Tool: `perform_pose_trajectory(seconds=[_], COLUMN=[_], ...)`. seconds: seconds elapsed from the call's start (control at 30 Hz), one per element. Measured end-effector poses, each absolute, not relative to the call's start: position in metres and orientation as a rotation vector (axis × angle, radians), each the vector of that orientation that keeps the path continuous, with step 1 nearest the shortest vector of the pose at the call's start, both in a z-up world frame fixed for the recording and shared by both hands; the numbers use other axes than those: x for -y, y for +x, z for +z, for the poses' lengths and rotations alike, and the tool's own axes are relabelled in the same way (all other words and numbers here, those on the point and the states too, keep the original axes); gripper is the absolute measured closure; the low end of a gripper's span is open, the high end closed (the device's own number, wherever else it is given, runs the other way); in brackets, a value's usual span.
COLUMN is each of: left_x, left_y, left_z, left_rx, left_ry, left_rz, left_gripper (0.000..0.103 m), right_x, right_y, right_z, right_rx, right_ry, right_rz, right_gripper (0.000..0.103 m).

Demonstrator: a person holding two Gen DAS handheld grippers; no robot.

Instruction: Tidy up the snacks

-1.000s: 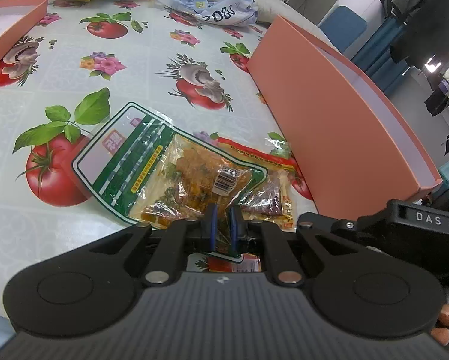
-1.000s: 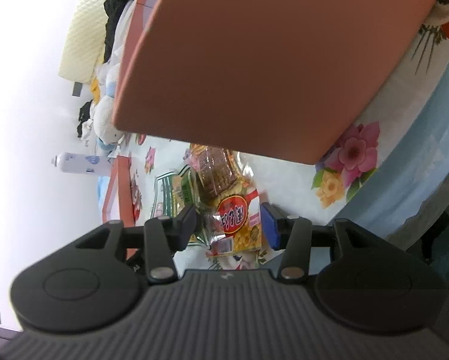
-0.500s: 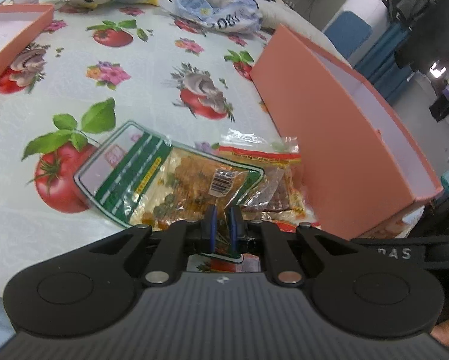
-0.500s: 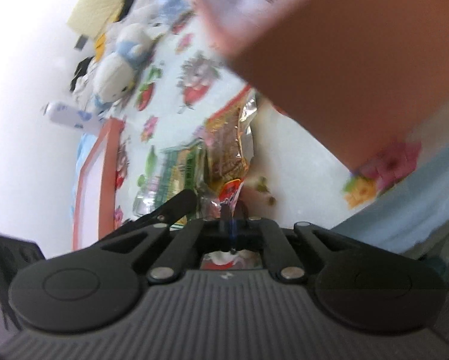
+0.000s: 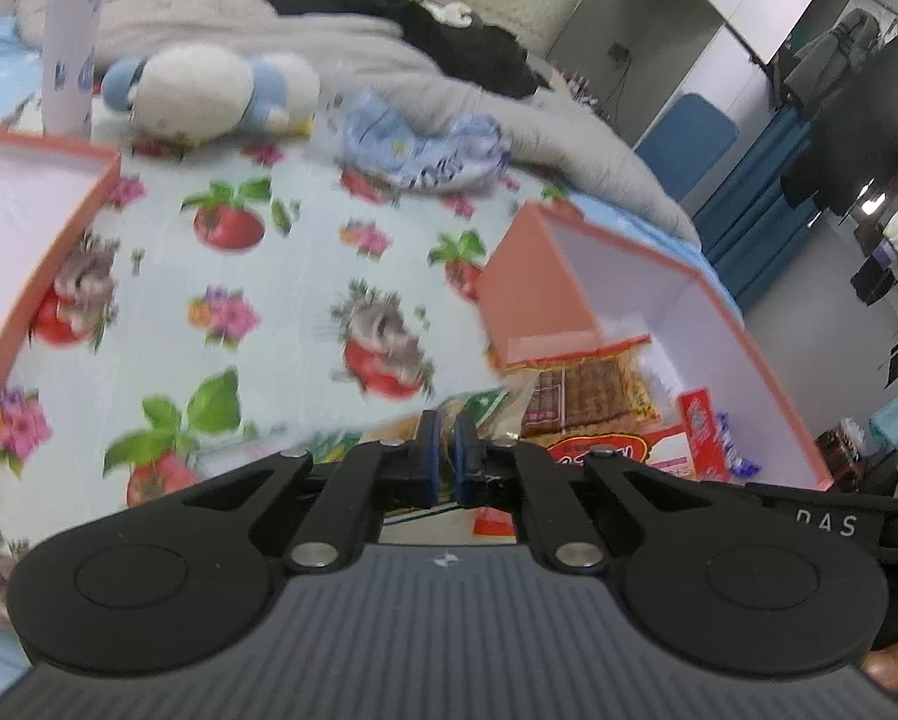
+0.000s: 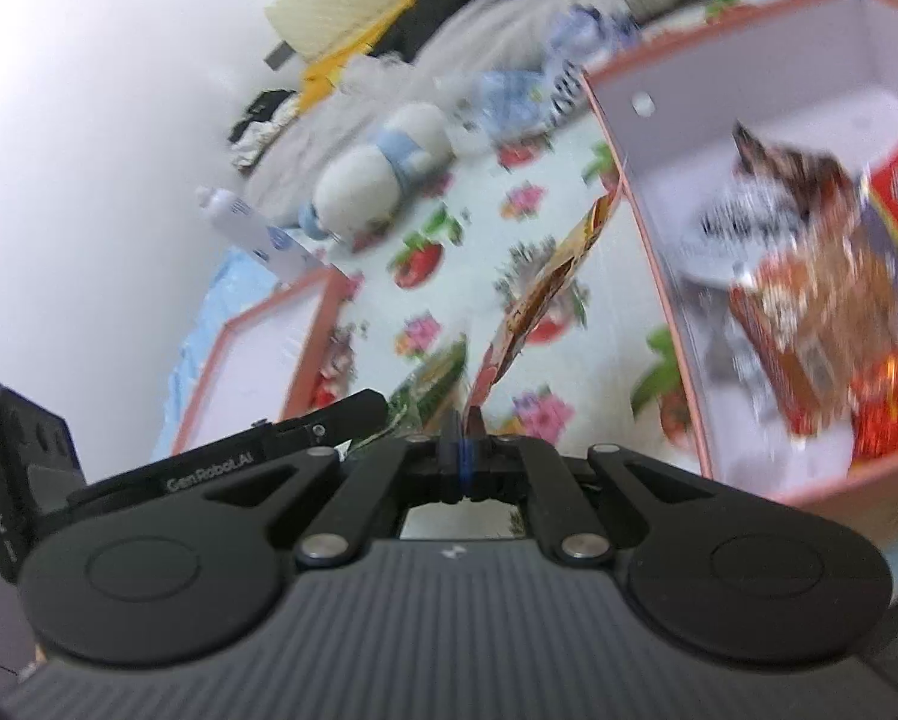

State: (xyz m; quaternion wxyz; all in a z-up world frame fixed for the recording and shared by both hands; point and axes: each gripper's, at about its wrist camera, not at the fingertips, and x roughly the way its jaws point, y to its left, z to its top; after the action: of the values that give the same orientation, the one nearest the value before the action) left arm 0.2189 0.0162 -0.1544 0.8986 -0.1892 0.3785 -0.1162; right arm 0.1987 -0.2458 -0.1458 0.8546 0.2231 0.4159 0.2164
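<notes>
both tools clamped: left tool (image 5: pixel 444 443) on green pkt (image 5: pixel 470 405), right tool (image 6: pixel 464 443) on red pkt (image 6: pixel 539 294).

Motion blur smears the snack packets (image 6: pixel 821 324) inside the pink box (image 6: pixel 647 240).

Both fisheye cameras sit low behind their own black gripper linkages, close above the tomato-and-flower printed tablecloth (image 5: pixel 221 276). The left looks toward the open salmon-pink cardboard box (image 5: pixel 767 372); the right, tilted, shares it (image 6: pixel 659 228) and the white-and-blue plush toy (image 6: pixel 383 174).
</notes>
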Motion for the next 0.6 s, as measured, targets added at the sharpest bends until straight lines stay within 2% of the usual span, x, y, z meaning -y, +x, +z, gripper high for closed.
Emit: perform_pose_trajectory(seconds=[0.33,0.6], left_x=[0.006,0.059], left_y=[0.232,0.253], left_z=[-0.081,-0.029], left_rx=[-0.682,-0.608], left_ry=[-0.345,-0.275], left_rz=[-0.295,-0.395], left_gripper=[0.103,0.103], right_x=[0.267,0.312], right_y=[0.207,0.214], right_z=[-0.090,-0.059], right_rx=[-0.760,-0.687], right_ry=[0.418,0.347], right_rz=[0.463,0.392], right_gripper=[0.100,0.100])
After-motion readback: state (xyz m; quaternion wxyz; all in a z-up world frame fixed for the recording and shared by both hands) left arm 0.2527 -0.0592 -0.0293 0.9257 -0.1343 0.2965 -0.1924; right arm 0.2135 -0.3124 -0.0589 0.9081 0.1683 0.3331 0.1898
